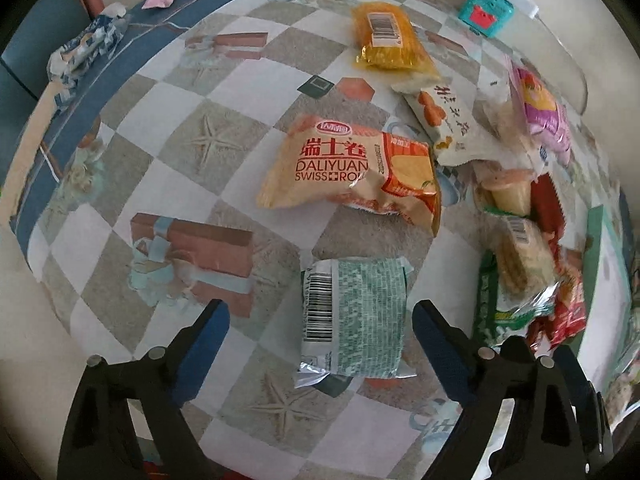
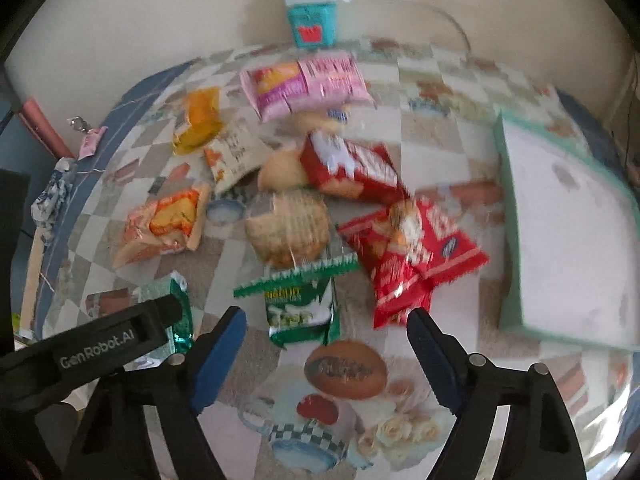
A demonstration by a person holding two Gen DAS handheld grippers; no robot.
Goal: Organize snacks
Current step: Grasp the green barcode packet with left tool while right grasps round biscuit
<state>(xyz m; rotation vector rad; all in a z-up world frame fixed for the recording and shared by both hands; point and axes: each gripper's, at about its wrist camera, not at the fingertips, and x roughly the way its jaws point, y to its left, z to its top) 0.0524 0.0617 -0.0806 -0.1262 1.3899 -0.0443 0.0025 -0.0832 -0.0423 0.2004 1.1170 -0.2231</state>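
A silver-green snack packet (image 1: 352,316) with a barcode lies flat on the checked tablecloth (image 1: 168,100). My left gripper (image 1: 320,312) hangs over it, open, with a blue pad on each side and a gap to both. In the right wrist view my right gripper (image 2: 326,314) is open above a green-and-white biscuit packet (image 2: 300,304), not touching it. The left gripper's black body (image 2: 116,340) shows at the left there, over the silver-green packet (image 2: 182,312). Two red packets (image 2: 412,248) lie just right of the biscuit packet.
A Daliyuan Swiss roll packet (image 1: 348,172), a yellow packet (image 1: 388,36), a pink packet (image 2: 308,84) and several more snacks lie scattered across the middle. A mint-rimmed white tray (image 2: 508,220) sits at the right. A teal box (image 2: 312,20) stands at the back by the wall.
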